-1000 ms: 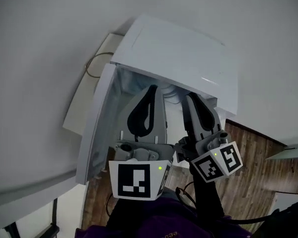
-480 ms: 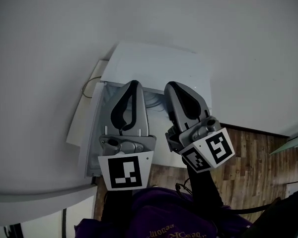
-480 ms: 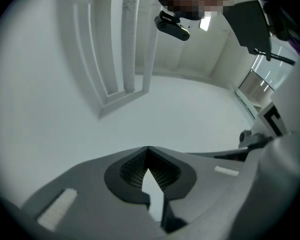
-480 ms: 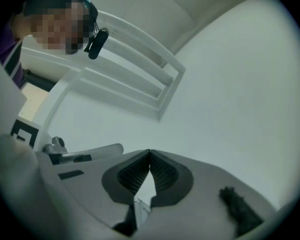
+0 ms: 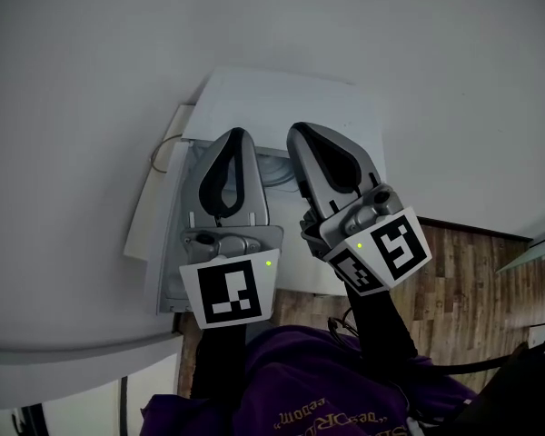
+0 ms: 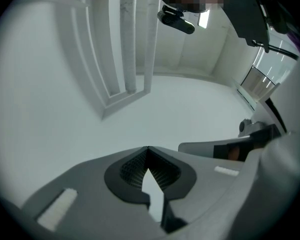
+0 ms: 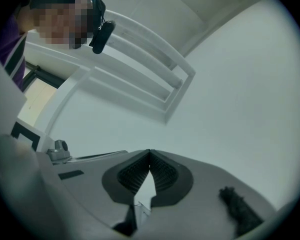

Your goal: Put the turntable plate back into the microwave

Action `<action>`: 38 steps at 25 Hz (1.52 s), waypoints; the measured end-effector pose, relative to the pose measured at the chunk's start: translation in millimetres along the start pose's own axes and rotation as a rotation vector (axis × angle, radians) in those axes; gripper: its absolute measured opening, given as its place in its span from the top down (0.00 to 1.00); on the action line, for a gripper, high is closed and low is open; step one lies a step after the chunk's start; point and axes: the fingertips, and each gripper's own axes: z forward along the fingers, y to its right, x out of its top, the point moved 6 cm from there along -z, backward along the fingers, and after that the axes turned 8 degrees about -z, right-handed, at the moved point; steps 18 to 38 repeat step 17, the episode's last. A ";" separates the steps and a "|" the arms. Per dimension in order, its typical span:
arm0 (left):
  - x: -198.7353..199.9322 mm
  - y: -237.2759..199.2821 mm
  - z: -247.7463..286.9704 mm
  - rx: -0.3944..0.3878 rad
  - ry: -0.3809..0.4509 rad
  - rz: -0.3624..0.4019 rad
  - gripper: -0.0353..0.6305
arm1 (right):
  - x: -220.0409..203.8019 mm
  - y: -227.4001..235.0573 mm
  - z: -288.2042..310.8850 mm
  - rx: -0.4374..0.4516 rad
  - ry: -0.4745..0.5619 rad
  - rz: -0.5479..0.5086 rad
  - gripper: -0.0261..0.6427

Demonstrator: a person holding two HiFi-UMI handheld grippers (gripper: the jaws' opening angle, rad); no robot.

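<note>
In the head view a white microwave (image 5: pixel 282 107) stands with its door (image 5: pixel 168 234) swung open to the left. Both grippers are raised in front of its opening and hide most of the cavity. Between them shows a pale curved rim (image 5: pixel 277 171), which may be the turntable plate. My left gripper (image 5: pixel 236 134) is shut and holds nothing; in the left gripper view its tips (image 6: pixel 148 148) meet against a bare white surface. My right gripper (image 5: pixel 300 130) is also shut and empty, and its closed jaws (image 7: pixel 149 151) point upward at a white surface.
A thin cable loop (image 5: pixel 163 153) lies on the white counter left of the microwave. A wooden floor (image 5: pixel 472 271) shows at the right. The person's purple top (image 5: pixel 291 380) fills the bottom of the head view.
Both grippers have risen and now cover more of the microwave's opening. They have barely moved in the last half second.
</note>
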 end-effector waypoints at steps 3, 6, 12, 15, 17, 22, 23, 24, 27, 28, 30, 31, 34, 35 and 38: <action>-2.0 -0.8 1.8 0.006 -0.001 -0.010 0.94 | -1.6 3.8 0.4 -0.002 -0.006 0.001 0.94; -2.9 -0.8 1.7 0.007 0.000 -0.015 0.94 | -3.2 6.1 -1.0 -0.012 -0.012 -0.003 0.94; 0.7 -2.5 3.0 0.008 0.017 -0.028 0.94 | -6.0 7.0 2.0 -0.024 -0.021 0.012 0.94; -1.7 -2.5 4.1 0.005 0.009 -0.019 0.94 | -8.9 8.0 2.1 -0.034 -0.028 0.015 0.94; -3.6 -2.7 5.1 0.006 0.003 -0.016 0.94 | -9.8 9.3 2.7 -0.043 -0.029 0.019 0.94; -3.6 -2.7 5.1 0.006 0.003 -0.016 0.94 | -9.8 9.3 2.7 -0.043 -0.029 0.019 0.94; -3.6 -2.7 5.1 0.006 0.003 -0.016 0.94 | -9.8 9.3 2.7 -0.043 -0.029 0.019 0.94; -3.6 -2.7 5.1 0.006 0.003 -0.016 0.94 | -9.8 9.3 2.7 -0.043 -0.029 0.019 0.94; -3.6 -2.7 5.1 0.006 0.003 -0.016 0.94 | -9.8 9.3 2.7 -0.043 -0.029 0.019 0.94; -3.6 -2.7 5.1 0.006 0.003 -0.016 0.94 | -9.8 9.3 2.7 -0.043 -0.029 0.019 0.94; -3.6 -2.7 5.1 0.006 0.003 -0.016 0.94 | -9.8 9.3 2.7 -0.043 -0.029 0.019 0.94; -3.6 -2.7 5.1 0.006 0.003 -0.016 0.94 | -9.8 9.3 2.7 -0.043 -0.029 0.019 0.94; -3.6 -2.7 5.1 0.006 0.003 -0.016 0.94 | -9.8 9.3 2.7 -0.043 -0.029 0.019 0.94; -3.6 -2.7 5.1 0.006 0.003 -0.016 0.94 | -9.8 9.3 2.7 -0.043 -0.029 0.019 0.94; -3.6 -2.7 5.1 0.006 0.003 -0.016 0.94 | -9.8 9.3 2.7 -0.043 -0.029 0.019 0.94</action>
